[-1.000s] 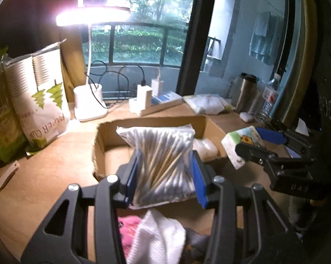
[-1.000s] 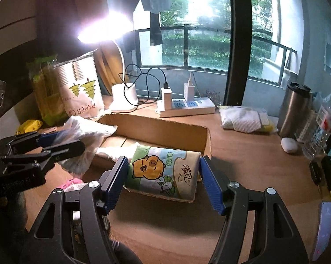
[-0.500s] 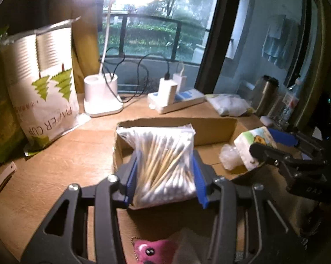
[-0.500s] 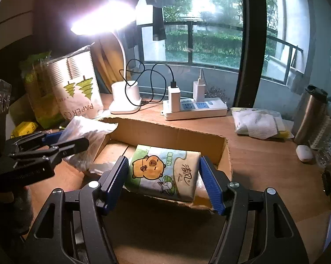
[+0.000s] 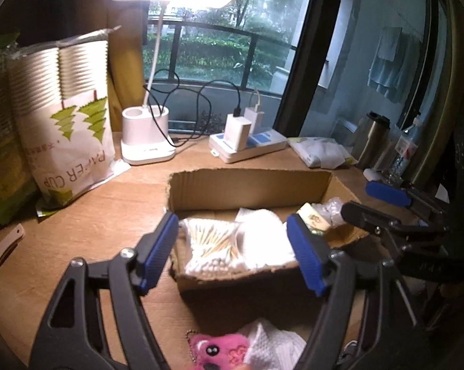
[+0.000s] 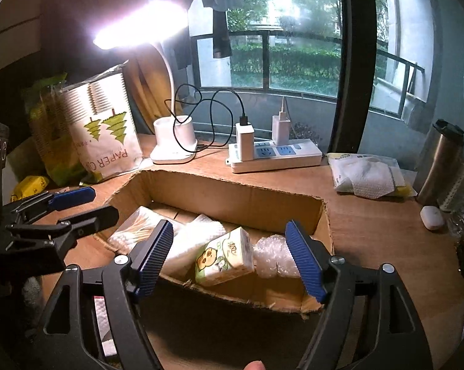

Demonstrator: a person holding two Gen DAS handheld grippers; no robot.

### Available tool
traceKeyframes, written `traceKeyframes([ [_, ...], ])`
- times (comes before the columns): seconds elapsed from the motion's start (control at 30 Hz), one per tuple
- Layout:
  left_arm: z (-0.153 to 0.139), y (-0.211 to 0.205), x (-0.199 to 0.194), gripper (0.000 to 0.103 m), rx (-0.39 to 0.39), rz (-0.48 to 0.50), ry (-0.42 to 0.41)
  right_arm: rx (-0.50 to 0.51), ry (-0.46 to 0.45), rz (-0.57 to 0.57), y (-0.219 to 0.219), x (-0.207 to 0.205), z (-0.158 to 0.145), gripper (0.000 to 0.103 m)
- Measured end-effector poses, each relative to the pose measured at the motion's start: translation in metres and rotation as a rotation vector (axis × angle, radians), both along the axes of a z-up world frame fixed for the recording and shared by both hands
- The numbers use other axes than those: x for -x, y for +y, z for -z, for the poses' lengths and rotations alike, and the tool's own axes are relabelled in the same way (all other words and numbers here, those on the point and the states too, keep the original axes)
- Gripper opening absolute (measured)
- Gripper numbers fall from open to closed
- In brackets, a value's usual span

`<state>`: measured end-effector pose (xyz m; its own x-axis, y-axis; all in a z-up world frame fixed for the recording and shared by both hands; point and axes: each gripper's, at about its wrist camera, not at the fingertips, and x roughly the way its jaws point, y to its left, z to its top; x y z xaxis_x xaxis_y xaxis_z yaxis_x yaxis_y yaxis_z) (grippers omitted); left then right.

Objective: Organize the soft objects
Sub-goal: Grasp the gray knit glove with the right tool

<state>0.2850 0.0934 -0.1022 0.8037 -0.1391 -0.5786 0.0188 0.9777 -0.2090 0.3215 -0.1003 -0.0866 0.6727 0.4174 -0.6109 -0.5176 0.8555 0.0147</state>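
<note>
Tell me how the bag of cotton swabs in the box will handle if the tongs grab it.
The bag of cotton swabs probably feels light: thin sticks in clear film. The film looks glossy, so it may slip. It likely sags around the sticks, lying loosely in the cardboard box beside the white tissue pack.

brown cardboard box (image 6: 232,191) on a tan wood tabletop (image 6: 386,237). inside, a white tissue pack (image 6: 224,257) printed with a green-and-yellow cartoon animal, and white-tipped cotton swabs (image 5: 212,246) on pale sticks. left tongs (image 5: 232,249) and right tongs (image 6: 229,259): black frames, ribbed blue pads. pink plush (image 5: 219,350) with black eyes. white paper cup bag (image 5: 68,141) with green trees.
</note>
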Motion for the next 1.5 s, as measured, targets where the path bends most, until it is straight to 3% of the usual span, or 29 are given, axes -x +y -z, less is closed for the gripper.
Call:
traceKeyframes([
  [0.33, -0.007, -0.006, 0.039, 0.074, 0.0, -0.007, -0.027, 0.012, -0.009, -0.018, -0.002, 0.04, -0.005, 0.078],
  [0.77, 0.004, -0.012, 0.081, 0.075, 0.012, -0.007, -0.018, 0.027, 0.003, -0.027, -0.007, 0.079, 0.004, 0.078],
  [1.5, 0.061, -0.034, 0.112, 0.075, -0.018, 0.025, 0.128, 0.043, 0.162, -0.017, -0.033, 0.123, 0.07, 0.078],
])
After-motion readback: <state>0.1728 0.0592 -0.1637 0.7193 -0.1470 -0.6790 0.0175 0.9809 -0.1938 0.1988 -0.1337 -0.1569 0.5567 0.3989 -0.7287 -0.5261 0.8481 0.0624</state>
